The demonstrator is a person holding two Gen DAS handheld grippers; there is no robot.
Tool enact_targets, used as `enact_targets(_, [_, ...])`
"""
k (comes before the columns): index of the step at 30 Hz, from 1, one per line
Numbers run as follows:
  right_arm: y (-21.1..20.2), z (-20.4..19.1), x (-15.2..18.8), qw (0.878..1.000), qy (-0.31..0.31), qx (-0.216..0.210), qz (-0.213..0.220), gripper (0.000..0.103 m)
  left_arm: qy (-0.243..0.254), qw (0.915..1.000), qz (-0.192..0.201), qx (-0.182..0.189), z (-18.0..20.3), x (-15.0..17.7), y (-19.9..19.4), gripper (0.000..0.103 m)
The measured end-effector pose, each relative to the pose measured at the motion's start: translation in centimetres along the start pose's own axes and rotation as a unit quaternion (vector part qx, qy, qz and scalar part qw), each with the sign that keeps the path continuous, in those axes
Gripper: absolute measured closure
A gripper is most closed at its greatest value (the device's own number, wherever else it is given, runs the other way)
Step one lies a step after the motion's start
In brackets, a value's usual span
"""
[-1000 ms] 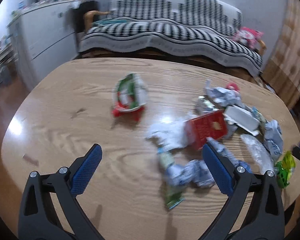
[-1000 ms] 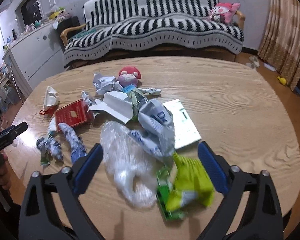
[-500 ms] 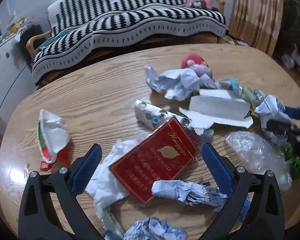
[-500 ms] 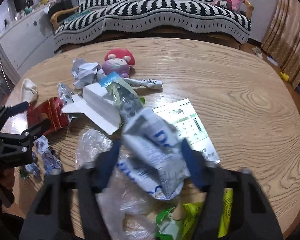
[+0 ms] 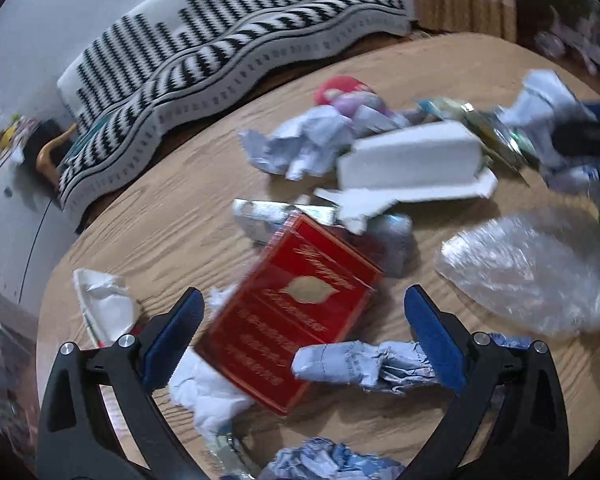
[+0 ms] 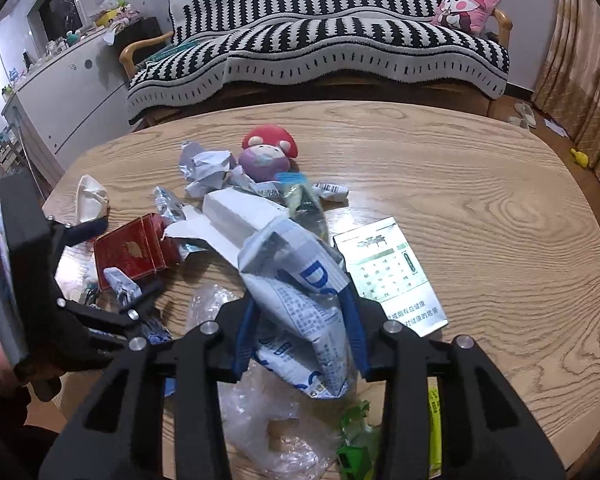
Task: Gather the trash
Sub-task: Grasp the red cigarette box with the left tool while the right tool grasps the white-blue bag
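Right claw now clamped on white-blue bag; left claw closer over red box.

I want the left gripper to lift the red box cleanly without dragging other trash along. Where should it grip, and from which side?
Grip the red box across its two long edges near its middle, coming down from above. It lies flat, tilted diagonally, between the open left gripper fingers. Its near corner overlaps the white tissue and a crumpled blue-white wrapper lies against its lower edge, so probably stay above those.

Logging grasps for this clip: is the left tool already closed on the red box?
No: the left tool is wide open, its blue pads apart on either side of the red box.
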State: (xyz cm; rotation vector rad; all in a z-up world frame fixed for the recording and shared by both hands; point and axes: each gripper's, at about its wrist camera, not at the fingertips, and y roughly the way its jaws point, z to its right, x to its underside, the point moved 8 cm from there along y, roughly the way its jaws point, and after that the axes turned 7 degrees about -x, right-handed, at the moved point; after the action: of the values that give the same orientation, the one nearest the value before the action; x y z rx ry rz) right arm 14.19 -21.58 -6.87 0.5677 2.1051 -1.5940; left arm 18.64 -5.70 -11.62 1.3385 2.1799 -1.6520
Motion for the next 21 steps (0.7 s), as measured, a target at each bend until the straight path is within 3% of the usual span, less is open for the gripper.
enact_targets(4, [-0.1, -0.3, 0.3, 1.0, -0.001, 0.0, 0.0, 0.064, -0.017, 0.9998, -0.006, 0.005, -0.3, -0.2, 0.4, 0.007])
enact_targets(7, [-0.4, -0.5, 0.4, 1.0, 0.001, -0.003, 0.001, 0.064, -0.022, 0.9995, -0.015, 0.015, -0.2, -0.2, 1.0, 0.016])
enact_targets(9, [-0.6, -0.5, 0.5, 1.0, 0.001, -0.004, 0.004, 0.064, -0.029, 0.9992, -0.023, 0.015, -0.5, -0.3, 1.1, 0.031])
enact_targets(14, [-1.6, -0.5, 0.9, 1.0, 0.002, -0.008, 0.011, 0.064, -0.082, 0.9964, -0.002, 0.024, -2.3, -1.6, -1.4, 0.042])
enact_targets(21, [-3.8, 0.3, 0.7, 0.998, 0.035, -0.036, 0.033, 0.064, -0.21, 0.9755, 0.02, 0.062, -5.9, -3.1, -4.5, 0.044])
